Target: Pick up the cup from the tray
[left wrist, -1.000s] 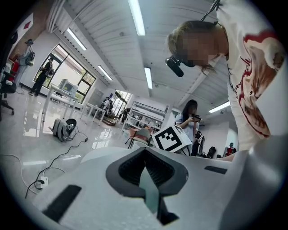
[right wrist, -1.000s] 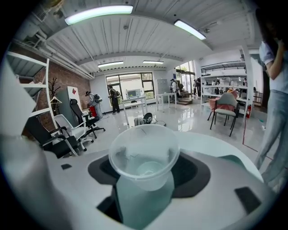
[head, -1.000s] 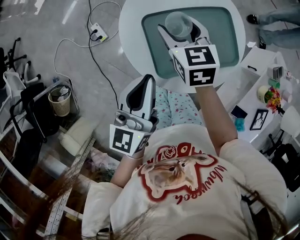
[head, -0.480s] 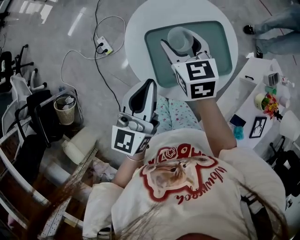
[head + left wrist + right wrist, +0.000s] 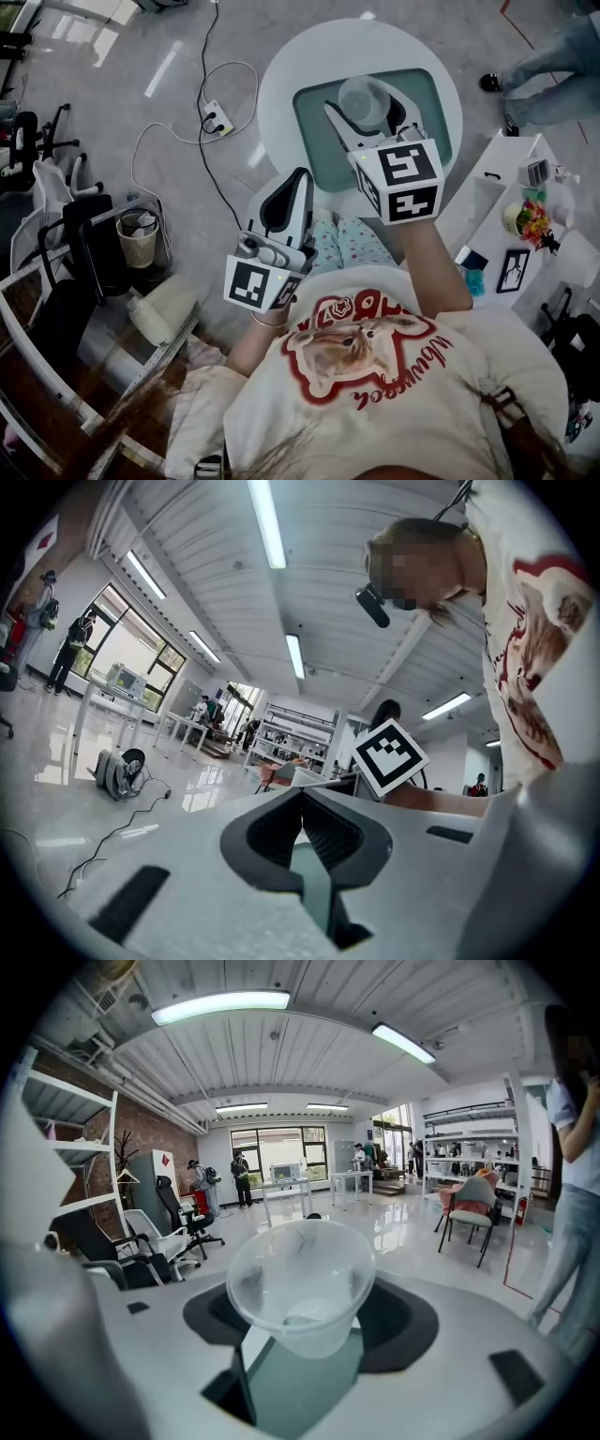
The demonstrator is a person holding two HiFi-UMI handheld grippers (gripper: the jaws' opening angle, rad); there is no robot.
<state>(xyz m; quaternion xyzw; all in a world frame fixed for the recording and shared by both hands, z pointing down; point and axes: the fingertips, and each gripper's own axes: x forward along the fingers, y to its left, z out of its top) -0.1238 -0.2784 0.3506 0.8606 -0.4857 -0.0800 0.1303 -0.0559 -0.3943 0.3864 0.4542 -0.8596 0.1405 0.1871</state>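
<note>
The right gripper (image 5: pixel 367 105) reaches forward over the round white table (image 5: pixel 281 80) and is clenched on the clear plastic cup (image 5: pixel 300 1283), which sits between its dark pads (image 5: pixel 405 1324) with one pad against each side of the wall. The grip falls on the lower part of the cup, below the wider rim, probably so that the taper stops it from sliding down through the jaws. In the right gripper view the cup's mouth faces the camera, and it looks empty. The teal tray (image 5: pixel 317 150) shows underneath, through the gap between the jaws, so the cup hangs over the tray. From the head view it lies over the tray's far middle. Whether its base is clear of the tray floor or just resting on it cannot be settled from these views, though the tilt and the tray visible beneath it suggest that the lift is under way. The right gripper's marker cube (image 5: pixel 401 178) sits at its near end, facing upward. The left gripper (image 5: pixel 302 808) has its jaws pressed together with nothing between them. It is held near the person's chest, at the table's near edge, well apart from the cup and apparently parked out of the way, since one gripper is enough for a light cup. The thin wall could buckle, so the squeeze seems best kept gentle.
</note>
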